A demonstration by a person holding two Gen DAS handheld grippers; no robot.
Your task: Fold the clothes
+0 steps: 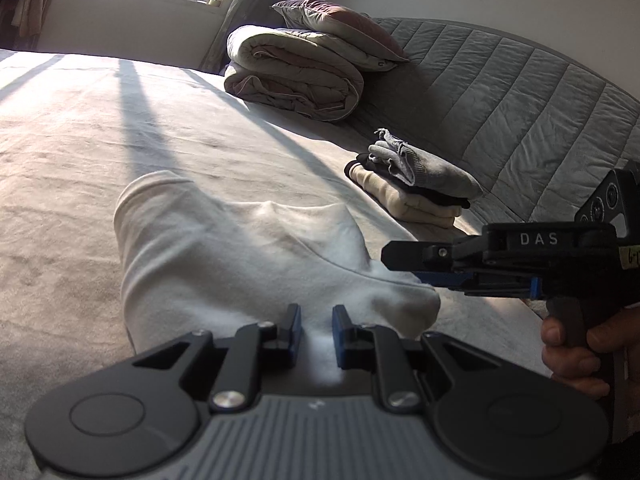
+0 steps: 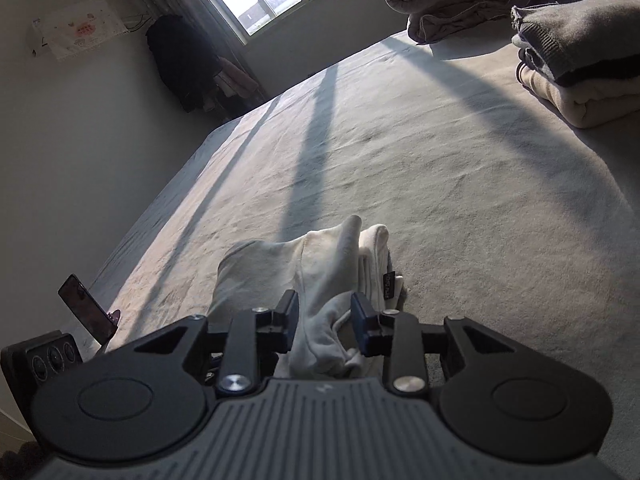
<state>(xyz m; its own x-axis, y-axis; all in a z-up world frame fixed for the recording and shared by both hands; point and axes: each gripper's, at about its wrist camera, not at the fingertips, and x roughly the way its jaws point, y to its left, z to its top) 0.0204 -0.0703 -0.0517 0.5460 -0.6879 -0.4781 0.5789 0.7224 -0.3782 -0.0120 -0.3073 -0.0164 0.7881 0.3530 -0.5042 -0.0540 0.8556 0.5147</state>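
Observation:
A white garment (image 1: 240, 256) lies folded on the bed (image 1: 80, 140). My left gripper (image 1: 317, 320) has its jaws narrowly apart around the garment's near edge, with white cloth between the pads. My right gripper (image 2: 325, 312) also has white cloth (image 2: 320, 272) bunched between its jaws, which stand a little apart. The right gripper shows from the side in the left wrist view (image 1: 404, 266), at the garment's right edge. A dark label (image 2: 391, 280) hangs from the cloth's right side.
A stack of folded clothes (image 1: 416, 184), grey on top and cream below, sits to the right, also in the right wrist view (image 2: 580, 60). A rolled duvet (image 1: 292, 76) and pillow (image 1: 340, 24) lie by the quilted headboard (image 1: 520, 100). A phone (image 2: 84, 308) stands at the left bed edge.

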